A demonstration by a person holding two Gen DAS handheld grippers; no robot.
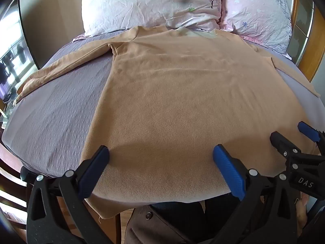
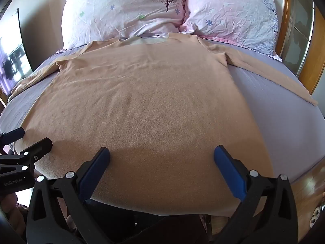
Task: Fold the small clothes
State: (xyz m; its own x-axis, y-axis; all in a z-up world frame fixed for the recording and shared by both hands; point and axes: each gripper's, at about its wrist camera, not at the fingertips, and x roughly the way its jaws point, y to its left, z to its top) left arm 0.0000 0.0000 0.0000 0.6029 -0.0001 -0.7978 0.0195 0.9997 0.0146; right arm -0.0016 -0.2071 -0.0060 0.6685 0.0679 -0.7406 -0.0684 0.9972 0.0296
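A tan long-sleeved top [image 1: 172, 93] lies spread flat on a bed with a grey-purple cover [image 1: 54, 109], its hem hanging slightly over the near edge and its neckline toward the two flowered pillows [image 1: 154, 2].

The left gripper [image 1: 160, 166] hangs over the hem at 6 o'clock in its own view, fingers wide apart and holding nothing. The right gripper [image 2: 161, 166] does likewise in its view, fingers spread and empty. Each shows in the other's camera: the right one at about 4 o'clock of the left view, the left one at about 8 o'clock of the right view.

The fold appears not yet begun. To do the first step well, each gripper should probably pinch a sleeve or a side edge through all the layers, low against the cover, and carry it inward evenly so the fleecy cloth does not bunch. The near hem drapes off the bed and could slip when tugged.

The top's long axis runs from 6 to 12 o'clock, collar [image 2: 145, 39] pointing at 12. The left sleeve [image 1: 61, 67] trails toward 9 o'clock; the right sleeve [image 2: 270, 77] reaches toward 3 o'clock.
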